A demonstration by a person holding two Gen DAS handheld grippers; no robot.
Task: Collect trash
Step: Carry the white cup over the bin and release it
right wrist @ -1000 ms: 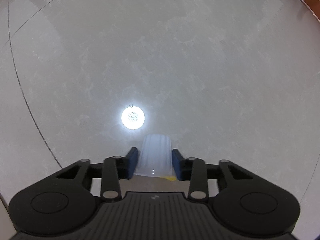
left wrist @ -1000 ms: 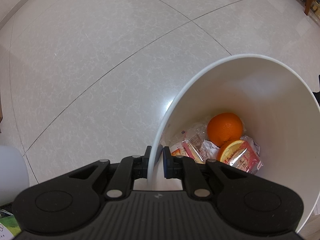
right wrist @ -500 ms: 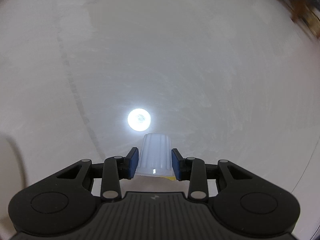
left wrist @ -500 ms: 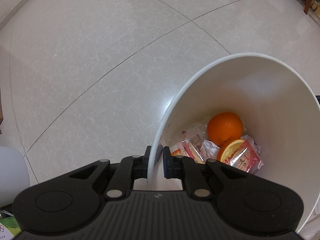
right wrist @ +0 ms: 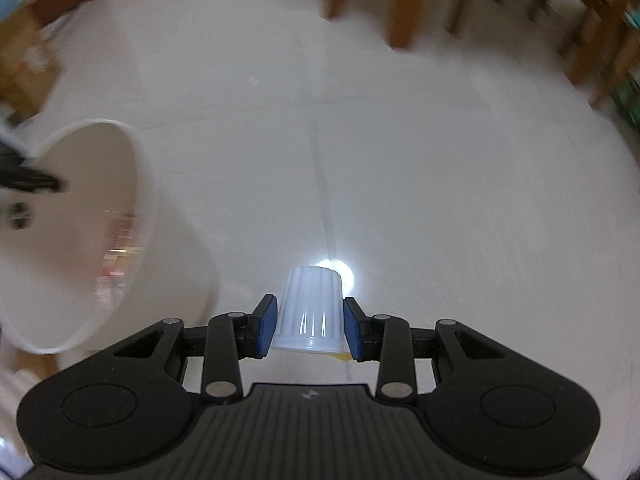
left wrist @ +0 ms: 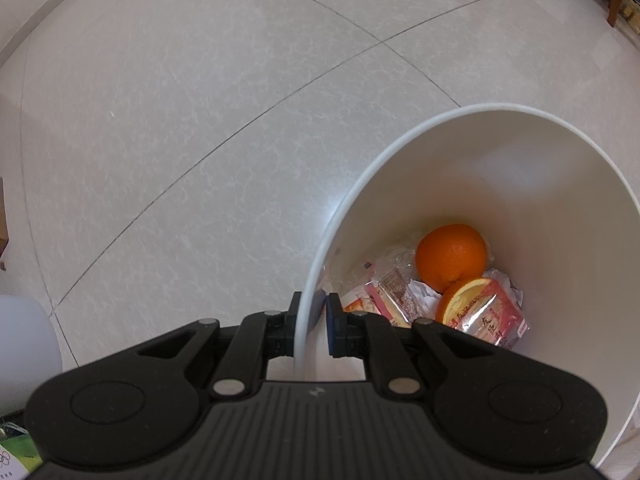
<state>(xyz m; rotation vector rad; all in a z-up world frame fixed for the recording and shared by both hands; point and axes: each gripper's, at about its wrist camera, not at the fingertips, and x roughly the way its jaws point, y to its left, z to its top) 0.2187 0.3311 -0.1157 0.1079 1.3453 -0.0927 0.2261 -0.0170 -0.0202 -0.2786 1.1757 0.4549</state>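
Observation:
My left gripper (left wrist: 314, 330) is shut on the rim of a white trash bin (left wrist: 400, 152), one finger outside the wall and one inside. At the bin's bottom lie a whole orange (left wrist: 451, 254), a cut orange half (left wrist: 460, 300) and several red and clear snack wrappers (left wrist: 490, 318). My right gripper (right wrist: 310, 326) is shut on a small white ribbed plastic cup (right wrist: 310, 308), held high above the floor. The same white bin (right wrist: 68, 280) appears blurred at the left of the right wrist view, apart from the cup.
Pale tiled floor (left wrist: 180, 120) surrounds the bin. Wooden chair and table legs (right wrist: 404, 4) stand at the far side in the right wrist view. A white object (left wrist: 24, 352) and a green printed pack (left wrist: 12, 456) sit at the left wrist view's lower left.
My right gripper has risen from near the floor and rolled, still clamping the white cup; the bin and chair legs have come into its view. The left gripper and bin stayed put.

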